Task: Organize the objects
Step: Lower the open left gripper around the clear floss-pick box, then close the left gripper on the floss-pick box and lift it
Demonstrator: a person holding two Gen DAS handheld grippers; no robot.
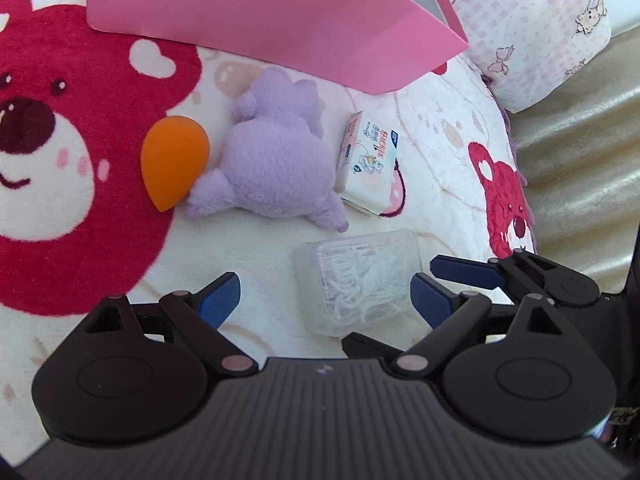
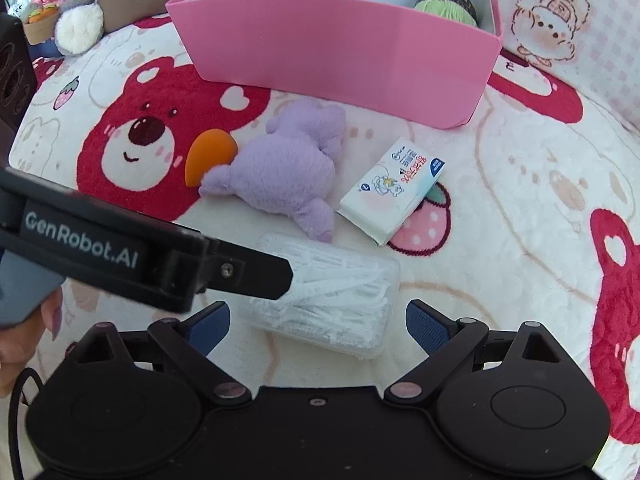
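Note:
A clear plastic box of white floss picks [image 1: 356,284] [image 2: 332,296] lies on the bear-print blanket. My left gripper [image 1: 326,300] stands open around it, its blue pads apart from the box's sides. My right gripper [image 2: 318,326] is open too and straddles the same box from nearby, without pressing on it. One black finger [image 2: 256,272] of the left gripper reaches over the box in the right wrist view. Beyond lie a purple plush toy [image 2: 288,172], an orange teardrop sponge [image 2: 208,160] touching it, and a tissue pack [image 2: 394,190].
A pink open box [image 2: 340,52] stands behind the objects with a green yarn ball [image 2: 444,10] in its right corner. A grey plush rabbit [image 2: 72,8] sits far left. A checked pillow [image 1: 540,28] lies at the right. A person's hand [image 2: 24,332] holds the left gripper.

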